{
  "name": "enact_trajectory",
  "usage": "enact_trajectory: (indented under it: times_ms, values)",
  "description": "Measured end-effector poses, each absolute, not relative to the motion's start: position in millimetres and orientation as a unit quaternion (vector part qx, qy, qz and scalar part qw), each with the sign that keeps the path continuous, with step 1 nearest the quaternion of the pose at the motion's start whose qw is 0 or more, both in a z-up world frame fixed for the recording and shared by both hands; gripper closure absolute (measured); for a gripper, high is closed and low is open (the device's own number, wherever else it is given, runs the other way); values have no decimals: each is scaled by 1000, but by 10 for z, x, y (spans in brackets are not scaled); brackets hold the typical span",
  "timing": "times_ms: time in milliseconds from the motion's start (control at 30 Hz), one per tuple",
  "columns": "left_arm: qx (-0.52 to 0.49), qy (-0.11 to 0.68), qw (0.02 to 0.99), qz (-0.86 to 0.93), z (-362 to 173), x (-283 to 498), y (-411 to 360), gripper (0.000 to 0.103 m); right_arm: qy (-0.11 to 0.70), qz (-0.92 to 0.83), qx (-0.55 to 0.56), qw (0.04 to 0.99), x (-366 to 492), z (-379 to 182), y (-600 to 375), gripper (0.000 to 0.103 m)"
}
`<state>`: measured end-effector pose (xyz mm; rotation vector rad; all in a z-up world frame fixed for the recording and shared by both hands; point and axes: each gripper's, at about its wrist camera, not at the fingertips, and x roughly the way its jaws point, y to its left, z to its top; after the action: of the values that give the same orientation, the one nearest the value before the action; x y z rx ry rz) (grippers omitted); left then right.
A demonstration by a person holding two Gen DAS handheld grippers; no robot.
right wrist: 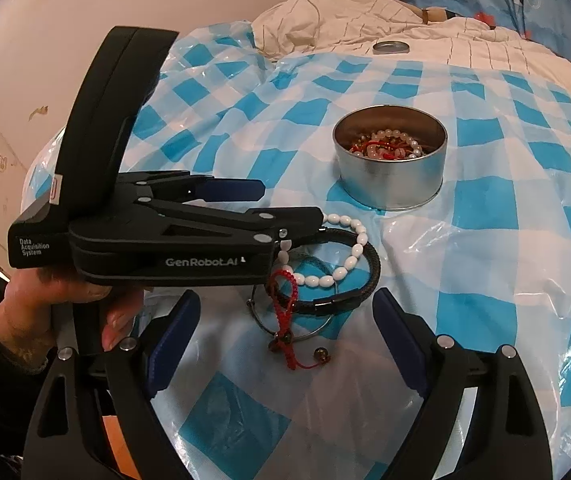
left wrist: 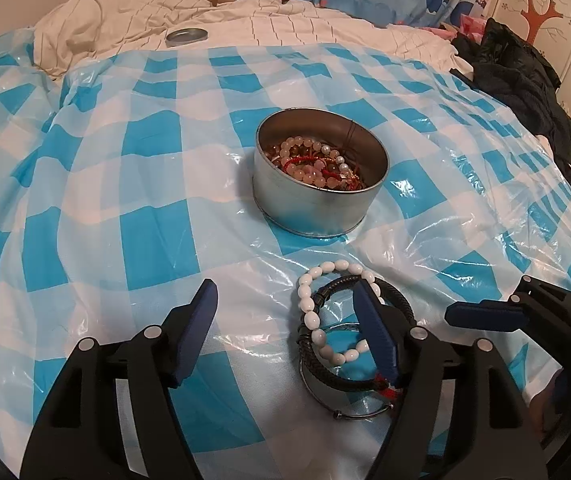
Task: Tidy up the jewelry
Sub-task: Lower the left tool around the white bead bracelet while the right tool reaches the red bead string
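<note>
The left gripper (left wrist: 285,312) stands released, one finger among the loose bracelets; the white bead bracelet (left wrist: 327,312) lies over a black braided band (right wrist: 349,296). Beyond sits the round tin (left wrist: 319,178), holding beads; the right gripper (right wrist: 287,322) gapes empty.

One round tin (left wrist: 319,200), holding mixed beaded jewelry, uncountable. One lid (left wrist: 186,36). Loose on the bed: one white bead bracelet (right wrist: 337,272), one black braided bracelet (right wrist: 349,300), one wire bangle (right wrist: 317,332), one red cord bracelet (right wrist: 285,312).
</note>
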<state>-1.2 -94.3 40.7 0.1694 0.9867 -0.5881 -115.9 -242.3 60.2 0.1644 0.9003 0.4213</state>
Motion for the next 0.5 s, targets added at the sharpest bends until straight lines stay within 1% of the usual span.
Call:
enact_trajectory:
  times_ms: [367,500]
  values:
    - [62,478,832,-274,363,42,-901,30,419,247,21,874,-1301,631,-2129,19]
    - [45,485,826,-283,355,68,-884,29,417,239,24,876,-1287,609,-2137,19]
